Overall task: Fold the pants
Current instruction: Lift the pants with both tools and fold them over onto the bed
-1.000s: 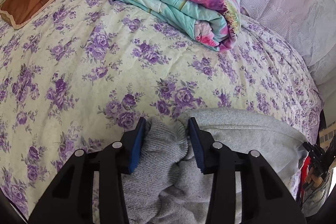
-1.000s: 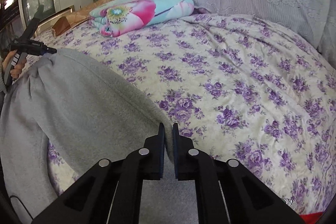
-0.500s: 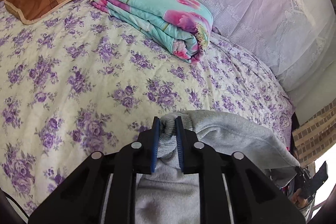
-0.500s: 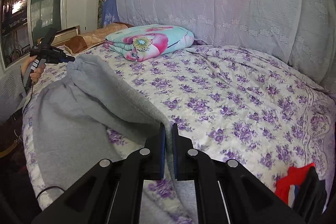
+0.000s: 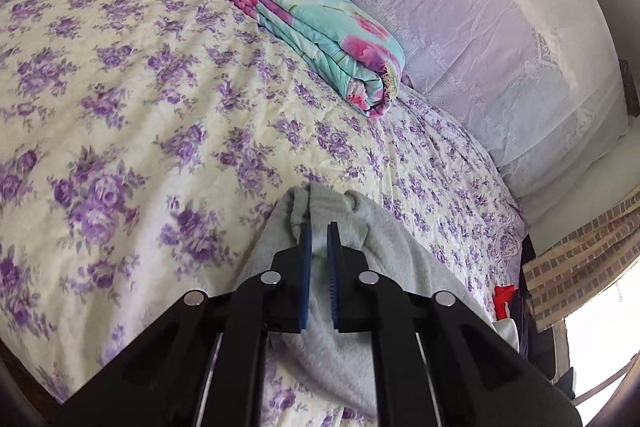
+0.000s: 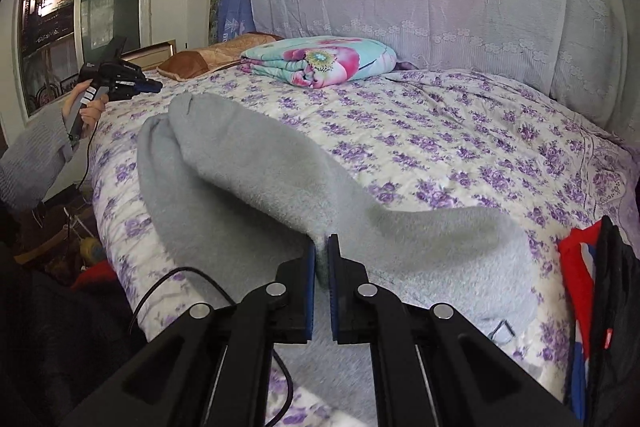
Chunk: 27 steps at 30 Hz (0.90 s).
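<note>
I have both grippers clamped on the grey pants [image 6: 248,179] — left gripper [image 5: 319,227] pinching the bunched waistband, right gripper [image 6: 321,241] nipping a fold — the cloth draped across the bed [image 6: 460,131].

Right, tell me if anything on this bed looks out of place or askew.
The grey pants lie twisted and bunched across the bed, not flat. Red and black clothing sits heaped at the bed's right edge.
</note>
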{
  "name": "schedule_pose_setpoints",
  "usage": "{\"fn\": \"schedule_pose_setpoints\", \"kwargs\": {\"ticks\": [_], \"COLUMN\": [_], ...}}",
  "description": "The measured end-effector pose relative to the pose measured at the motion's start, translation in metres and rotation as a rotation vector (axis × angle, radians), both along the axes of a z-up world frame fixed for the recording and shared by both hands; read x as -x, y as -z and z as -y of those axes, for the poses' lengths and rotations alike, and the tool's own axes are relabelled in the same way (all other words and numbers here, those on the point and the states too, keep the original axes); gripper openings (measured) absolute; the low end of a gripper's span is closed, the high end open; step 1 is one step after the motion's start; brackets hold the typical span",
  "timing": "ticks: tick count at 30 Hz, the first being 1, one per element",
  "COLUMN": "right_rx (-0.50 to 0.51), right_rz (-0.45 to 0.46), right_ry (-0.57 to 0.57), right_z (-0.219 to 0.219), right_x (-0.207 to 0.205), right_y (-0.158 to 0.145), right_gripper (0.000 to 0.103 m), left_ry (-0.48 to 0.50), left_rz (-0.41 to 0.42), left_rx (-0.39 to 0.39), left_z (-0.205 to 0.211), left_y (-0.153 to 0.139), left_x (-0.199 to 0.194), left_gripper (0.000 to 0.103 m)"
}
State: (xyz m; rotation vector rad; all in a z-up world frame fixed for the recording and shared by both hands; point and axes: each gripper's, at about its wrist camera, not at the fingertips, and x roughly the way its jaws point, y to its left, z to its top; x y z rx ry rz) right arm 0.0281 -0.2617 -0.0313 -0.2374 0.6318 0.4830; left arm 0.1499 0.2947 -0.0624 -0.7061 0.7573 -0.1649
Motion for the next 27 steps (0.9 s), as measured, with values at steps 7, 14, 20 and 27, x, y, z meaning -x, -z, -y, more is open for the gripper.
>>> {"fn": "schedule_pose_setpoints", "kwargs": {"ticks": [7,14,20,27], "right_rx": [-0.053,-0.056,-0.056,-0.013], "right_rz": [-0.009,0.009,0.026,-0.018], "right_ry": [0.036,0.04,0.048,-0.023], "right_z": [0.005,0.004,0.005,-0.003], "right_x": [-0.001,0.003,0.006,0.034], "right_y": [0.002,-0.004,-0.009,-0.007], "right_gripper": [0.006,0.006,0.006,0.006], "left_ry": [0.116,0.071,0.059,0.087], "left_rz": [-0.024,-0.111,-0.119,-0.04], "left_rx": [0.074,0.044,0.086,0.029], "left_z": [0.042,0.072,0.064,0.051], "left_y": [0.013,0.021,0.021,-0.001], "left_x": [0.008,-0.029,-0.041,0.009], "left_gripper": [0.027,0.057,0.011,0.01]}}
